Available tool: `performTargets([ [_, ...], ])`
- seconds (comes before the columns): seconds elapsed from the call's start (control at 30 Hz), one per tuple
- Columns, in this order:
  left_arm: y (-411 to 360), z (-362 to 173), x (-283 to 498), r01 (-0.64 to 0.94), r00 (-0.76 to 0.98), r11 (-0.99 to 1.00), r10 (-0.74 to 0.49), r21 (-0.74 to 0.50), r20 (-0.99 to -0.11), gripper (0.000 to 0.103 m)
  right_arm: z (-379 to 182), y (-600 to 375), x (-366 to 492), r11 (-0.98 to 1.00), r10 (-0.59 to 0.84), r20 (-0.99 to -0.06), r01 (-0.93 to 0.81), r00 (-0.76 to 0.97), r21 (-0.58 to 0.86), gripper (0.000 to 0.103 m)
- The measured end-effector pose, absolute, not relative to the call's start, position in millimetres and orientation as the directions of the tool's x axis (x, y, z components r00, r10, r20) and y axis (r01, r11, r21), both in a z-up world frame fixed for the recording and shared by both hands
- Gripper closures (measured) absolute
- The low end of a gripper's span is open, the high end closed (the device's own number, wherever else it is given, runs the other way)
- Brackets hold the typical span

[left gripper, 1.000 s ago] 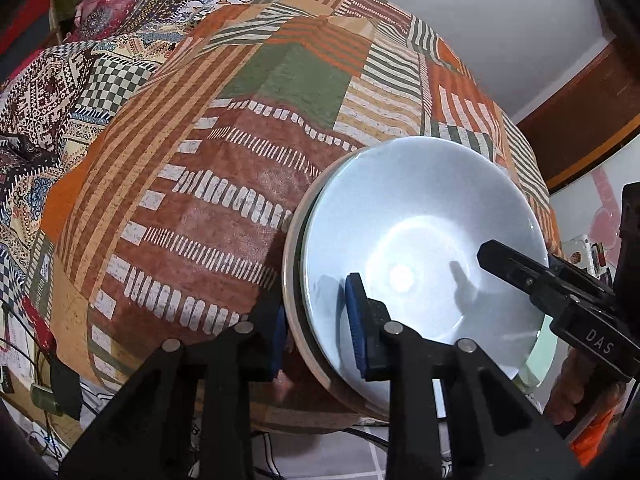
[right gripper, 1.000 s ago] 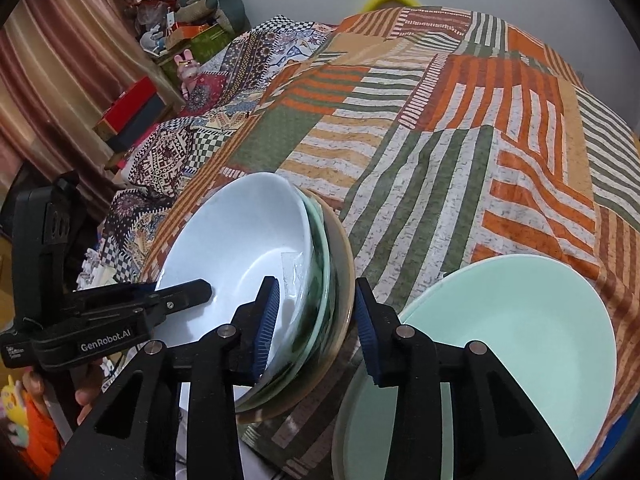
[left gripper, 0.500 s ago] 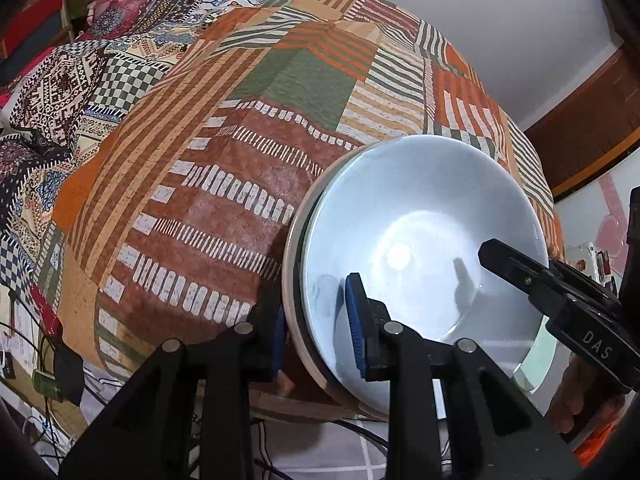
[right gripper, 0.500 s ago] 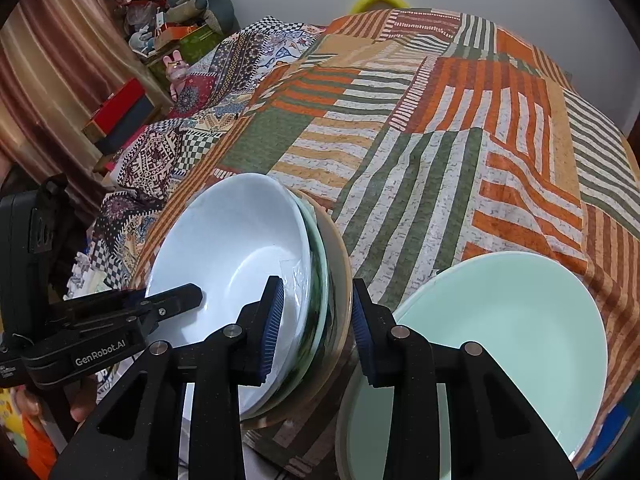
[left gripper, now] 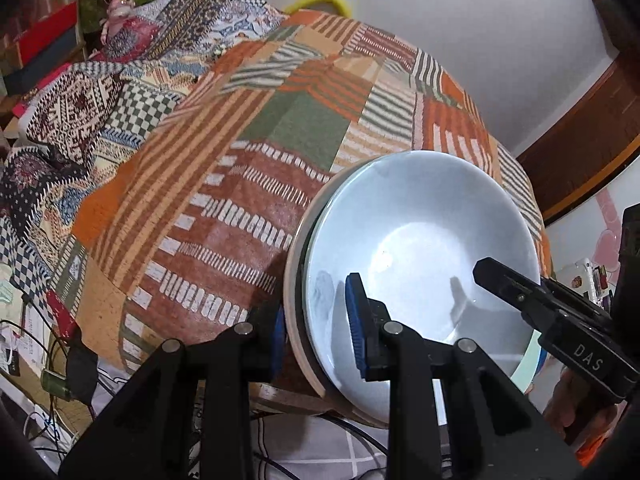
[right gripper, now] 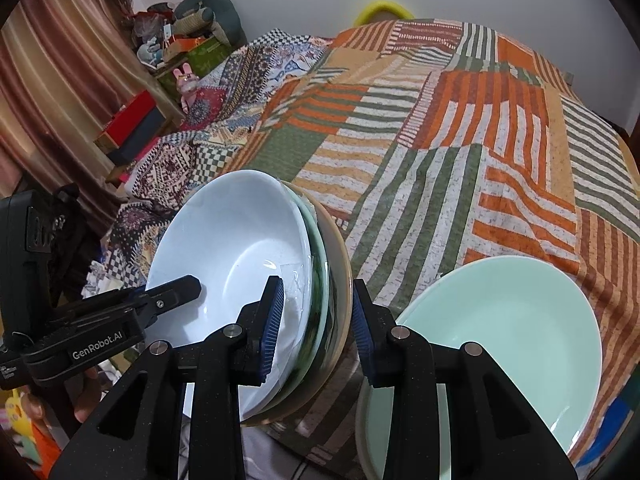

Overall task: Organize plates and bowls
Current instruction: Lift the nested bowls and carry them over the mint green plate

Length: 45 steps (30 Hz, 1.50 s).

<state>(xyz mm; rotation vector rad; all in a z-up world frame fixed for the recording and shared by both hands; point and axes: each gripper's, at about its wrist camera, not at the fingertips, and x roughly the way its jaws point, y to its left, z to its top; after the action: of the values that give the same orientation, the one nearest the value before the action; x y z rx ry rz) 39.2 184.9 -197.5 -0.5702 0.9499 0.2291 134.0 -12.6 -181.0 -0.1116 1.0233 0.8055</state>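
A stack of dishes is held in the air above the patchwork bedspread (right gripper: 460, 128): a pale blue bowl (left gripper: 424, 248) (right gripper: 236, 248) on top, a clear green-tinted dish under it, and a tan plate (right gripper: 340, 256) at the bottom. My left gripper (left gripper: 316, 332) is shut on the stack's left rim. My right gripper (right gripper: 314, 320) is shut on its right rim, and its finger also shows in the left wrist view (left gripper: 516, 288). A mint green bowl (right gripper: 508, 340) sits on the bed just right of the stack.
The bedspread (left gripper: 280, 120) stretches ahead. Boxes and toys (right gripper: 160, 80) pile up at the far left by a curtain. Cables (left gripper: 60, 360) lie on the floor by the bed's left edge. A wooden door frame (left gripper: 592, 128) stands at right.
The held stack and both grippers have risen and tipped a little; more of the far room shows in both views. Both grips stay closed on the rims.
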Motion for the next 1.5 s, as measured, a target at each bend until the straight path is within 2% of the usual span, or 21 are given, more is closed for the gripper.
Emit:
performTargets([
  [0.87, 134.1, -136.7, 41.4, -0.306, 0.660, 0.888, -0.062, -0.344, -0.749, 0.076, -135.8, -71.3, 125.4, 0.744, 0.601, -0.704, -0.588, 0.379, 0.319, 0.072],
  [1.5, 76.0, -131.2, 66.8, -0.194, 0.640, 0.929, -0.124, -0.315, -0.758, 0.076, -131.0, -131.7, 126.0, 0.801, 0.570, -0.681, -0.493, 0.459, 0.339, 0.072],
])
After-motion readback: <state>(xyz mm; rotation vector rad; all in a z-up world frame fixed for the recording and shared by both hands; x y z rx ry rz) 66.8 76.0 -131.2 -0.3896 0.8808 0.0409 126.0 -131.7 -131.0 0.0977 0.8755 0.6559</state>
